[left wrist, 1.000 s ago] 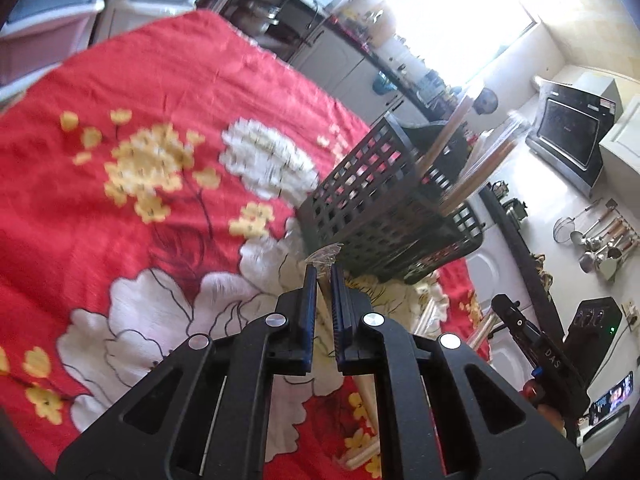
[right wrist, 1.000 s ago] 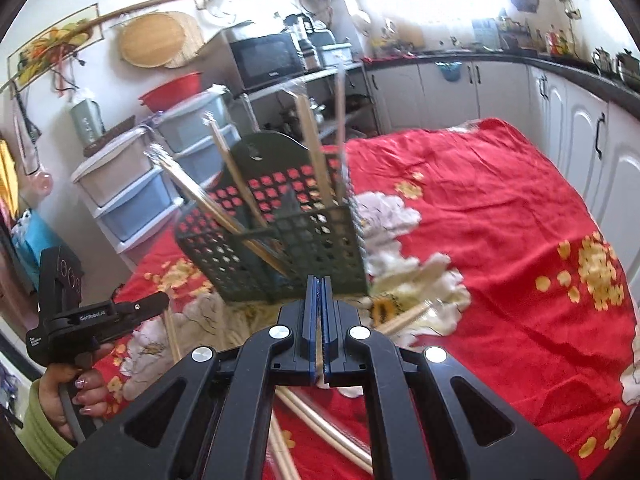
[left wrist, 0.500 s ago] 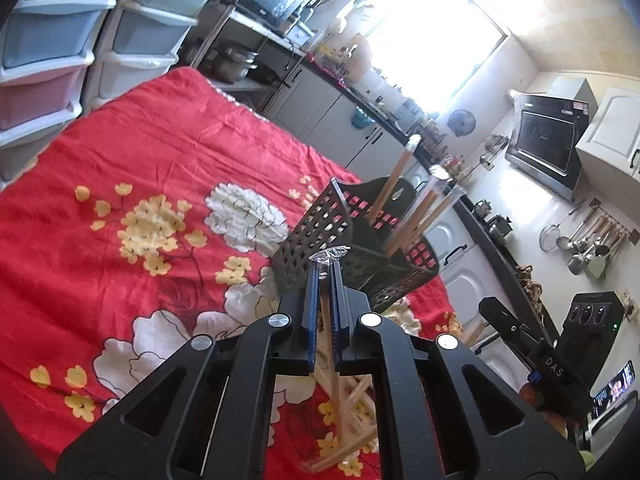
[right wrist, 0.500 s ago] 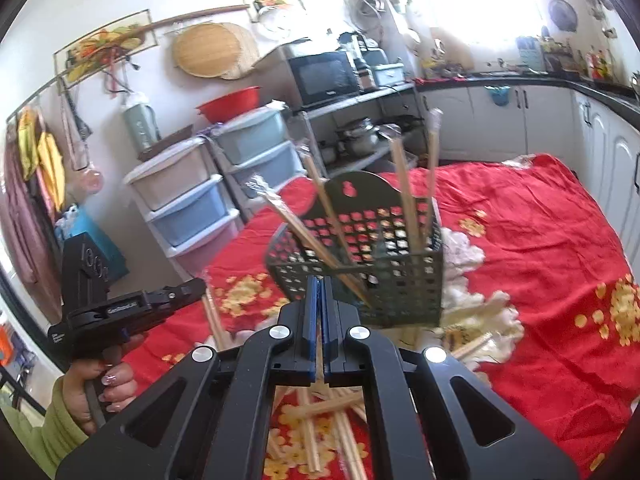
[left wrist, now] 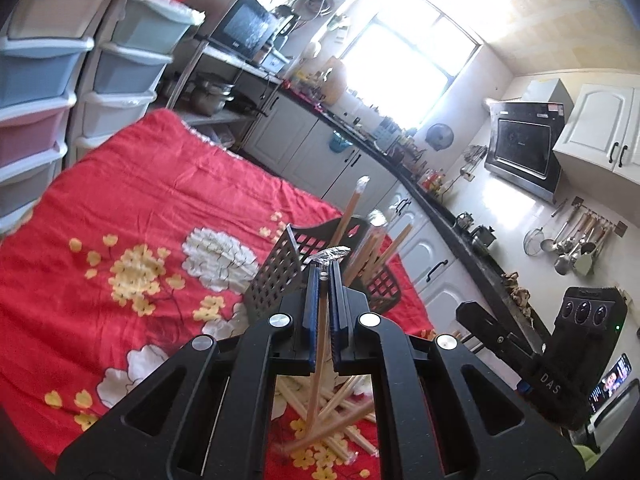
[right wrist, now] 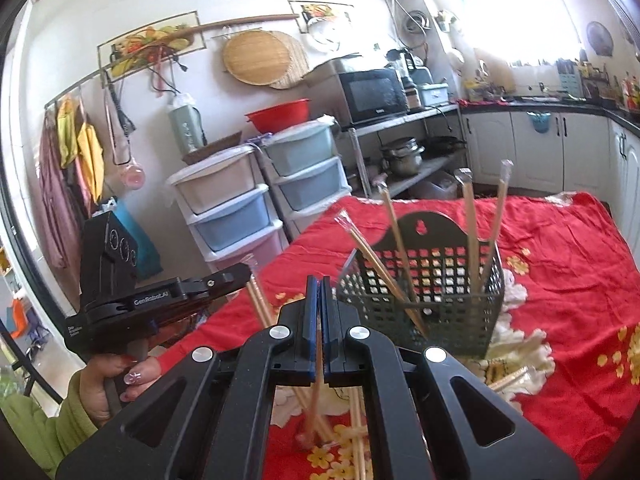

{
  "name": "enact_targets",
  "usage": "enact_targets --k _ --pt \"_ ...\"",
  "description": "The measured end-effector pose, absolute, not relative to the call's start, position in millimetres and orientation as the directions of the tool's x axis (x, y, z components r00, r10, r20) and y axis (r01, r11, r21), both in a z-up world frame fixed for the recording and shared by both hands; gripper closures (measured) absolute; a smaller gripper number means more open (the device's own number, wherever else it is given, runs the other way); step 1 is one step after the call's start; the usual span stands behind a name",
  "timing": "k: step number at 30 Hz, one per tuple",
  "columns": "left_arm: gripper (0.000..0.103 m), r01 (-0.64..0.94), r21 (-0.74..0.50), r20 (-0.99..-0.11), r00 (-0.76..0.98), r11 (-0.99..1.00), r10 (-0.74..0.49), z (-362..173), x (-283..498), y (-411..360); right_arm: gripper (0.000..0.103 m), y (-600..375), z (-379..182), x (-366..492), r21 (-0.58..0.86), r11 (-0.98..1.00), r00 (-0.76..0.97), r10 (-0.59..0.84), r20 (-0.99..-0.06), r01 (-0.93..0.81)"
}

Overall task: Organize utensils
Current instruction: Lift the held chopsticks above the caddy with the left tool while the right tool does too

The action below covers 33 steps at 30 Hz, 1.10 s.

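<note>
Already several wrapped chopsticks (right wrist: pixel 472 236) are standing in the black basket (right wrist: pixel 424 304); both claws, left (left wrist: pixel 323 280) and right (right wrist: pixel 319 292), are each clenching another pair above the pile (left wrist: pixel 336 412) beside it.

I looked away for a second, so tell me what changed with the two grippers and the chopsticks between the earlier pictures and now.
Both grippers rose away from the red cloth. The left gripper and right gripper each stayed shut on a wrapped chopstick pair, lifting it off the loose pile. The black basket now looks farther off. Nothing was released; the basket kept its place and its upright chopsticks.
</note>
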<state>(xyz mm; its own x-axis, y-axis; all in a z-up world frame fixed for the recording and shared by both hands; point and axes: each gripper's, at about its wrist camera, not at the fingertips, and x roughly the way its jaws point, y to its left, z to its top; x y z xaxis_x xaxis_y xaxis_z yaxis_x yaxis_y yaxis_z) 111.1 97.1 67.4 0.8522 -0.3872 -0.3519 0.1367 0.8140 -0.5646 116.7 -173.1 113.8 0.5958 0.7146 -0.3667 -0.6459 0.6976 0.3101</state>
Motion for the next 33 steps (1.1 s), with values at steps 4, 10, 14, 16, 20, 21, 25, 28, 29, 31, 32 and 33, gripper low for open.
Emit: enact_targets --k 4,10,14,16,20,21,25,28,29,31,32,33 --pt "0.101 0.158 -0.550 -0.331 0.861 0.820 -0.387 80 109 94 0.101 -171 122 115 0.300 0.687 0.595 0.725 -0.347 -0.662" --pt "0.101 0.187 -0.539 -0.293 0.873 0.821 -0.391 98 109 89 0.101 -174 137 116 0.292 0.680 0.606 0.733 -0.310 -0.673" --pt "0.101 0.207 -0.533 -0.264 0.881 0.821 -0.393 110 110 85 0.101 -179 147 116 0.284 0.684 0.623 0.729 -0.283 -0.672" --pt "0.101 0.216 -0.527 -0.251 0.884 0.822 -0.394 116 111 85 0.101 -182 150 117 0.283 0.687 0.630 0.727 -0.273 -0.670" --pt "0.101 0.232 -0.512 -0.227 0.892 0.827 -0.391 128 114 82 0.101 -189 159 120 0.282 0.697 0.651 0.717 -0.249 -0.659" --pt "0.101 0.235 -0.508 -0.222 0.894 0.828 -0.390 131 114 82 0.101 -191 161 120 0.282 0.699 0.656 0.715 -0.242 -0.658" --pt "0.101 0.246 -0.493 -0.195 0.904 0.834 -0.381 144 117 82 0.101 -199 170 125 0.276 0.710 0.677 0.702 -0.219 -0.648" --pt "0.101 0.245 -0.489 -0.178 0.912 0.837 -0.370 152 120 84 0.101 -203 176 129 0.276 0.715 0.688 0.696 -0.204 -0.642" --pt "0.101 0.243 -0.487 -0.175 0.914 0.839 -0.366 153 121 85 0.101 -205 179 131 0.273 0.719 0.694 0.692 -0.197 -0.639" --pt "0.101 0.236 -0.487 -0.167 0.920 0.841 -0.355 157 122 88 0.101 -208 185 133 0.264 0.727 0.707 0.683 -0.183 -0.634" --pt "0.101 0.231 -0.488 -0.163 0.923 0.842 -0.347 159 123 89 0.101 -209 187 133 0.262 0.729 0.710 0.681 -0.179 -0.633" --pt "0.101 0.227 -0.488 -0.158 0.927 0.843 -0.341 161 123 91 0.101 -210 189 134 0.259 0.731 0.714 0.678 -0.173 -0.631"
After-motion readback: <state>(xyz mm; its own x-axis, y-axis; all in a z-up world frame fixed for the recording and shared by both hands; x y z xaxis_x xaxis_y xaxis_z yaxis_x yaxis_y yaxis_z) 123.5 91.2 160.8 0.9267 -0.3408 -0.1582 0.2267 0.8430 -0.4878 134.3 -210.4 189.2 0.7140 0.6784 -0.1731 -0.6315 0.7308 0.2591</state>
